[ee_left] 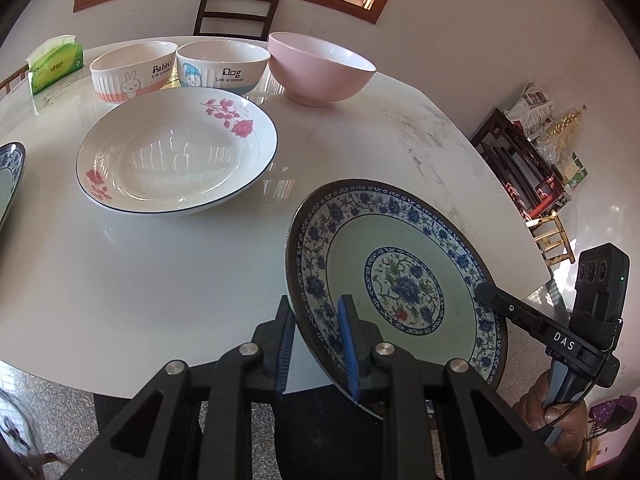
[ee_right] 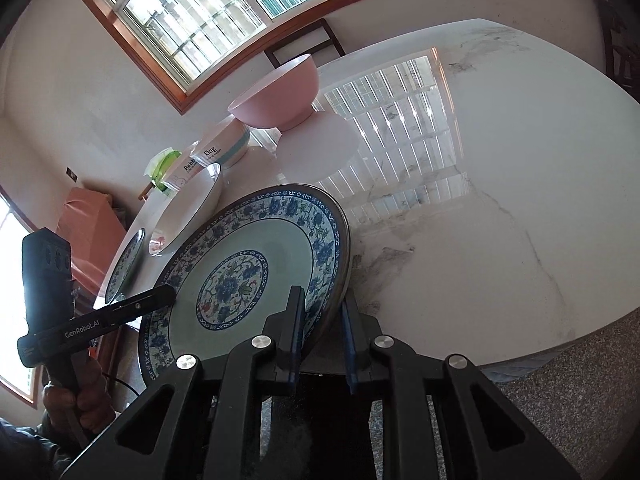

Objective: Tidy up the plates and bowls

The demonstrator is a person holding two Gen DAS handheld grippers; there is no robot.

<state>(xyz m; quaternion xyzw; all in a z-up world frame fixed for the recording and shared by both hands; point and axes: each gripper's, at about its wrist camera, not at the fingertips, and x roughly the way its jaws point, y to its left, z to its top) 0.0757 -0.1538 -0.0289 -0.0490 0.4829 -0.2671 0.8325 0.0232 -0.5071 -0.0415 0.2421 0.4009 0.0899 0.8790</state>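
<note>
The blue flower plate sits tilted at the table edge, w/ left tongs & right tongs both clamped on its rim, prob. so it won't slip when lifted to the other blue plate

From my left tool, the patterned plate sits at the table's near edge at 5 o'clock. The deep plate lies at 10 o'clock from it. Behind that stand the Rabbit bowl, Dog bowl and plain bowl, left to right. A tissue pack lies at 9 o'clock of them.
</note>
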